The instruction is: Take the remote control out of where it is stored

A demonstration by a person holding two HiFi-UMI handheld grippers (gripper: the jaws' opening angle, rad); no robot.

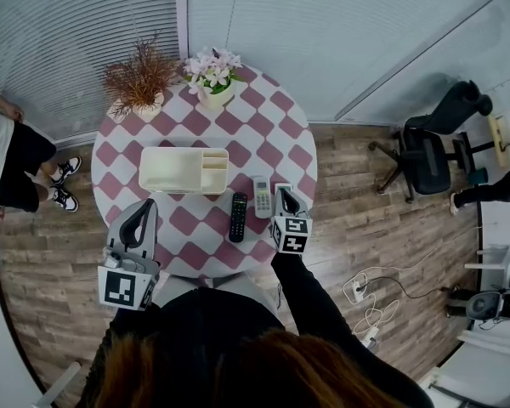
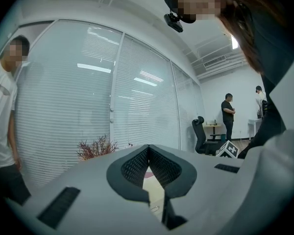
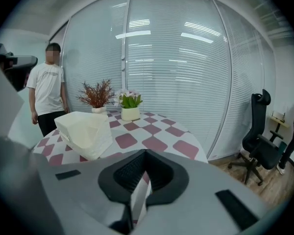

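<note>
While lying flat on the pink-and-white chequered round table (image 1: 276,113), outside the cream rectangular plastic storage box (image 1: 174,189) and just off its near right corner: long black remote control (image 1: 237,217), set lengthwise toward the box. Just right of that, near the same corner of the box: shorter white remote control (image 1: 262,197), also flat on the cloth. Neither one touching the box, neither in any of its compartments.

On the far side of the white remote from the box, just beside it: right gripper (image 1: 282,192), jaws pressed together tip to tip, clamped on nothing. From its own camera, right gripper (image 3: 146,152) with tips meeting, only chequered cloth showing through the slit lower down, the box ahead and to the left. Touching the white remote or not: cannot tell.

On the near side of the box, off its left end and apart from it: left gripper (image 1: 143,206), jaws likewise closed on each other, empty.

Behind the box, at the far rim: reddish-brown dried plant (image 1: 140,79) in a pale pot, and beside it pink flowers (image 1: 212,68) in a cream pot. Well right of the box, on the wood floor (image 1: 357,219): black office chair (image 1: 429,147). Well left of the box: standing person (image 1: 8,164) in white shirt and black shorts.
</note>
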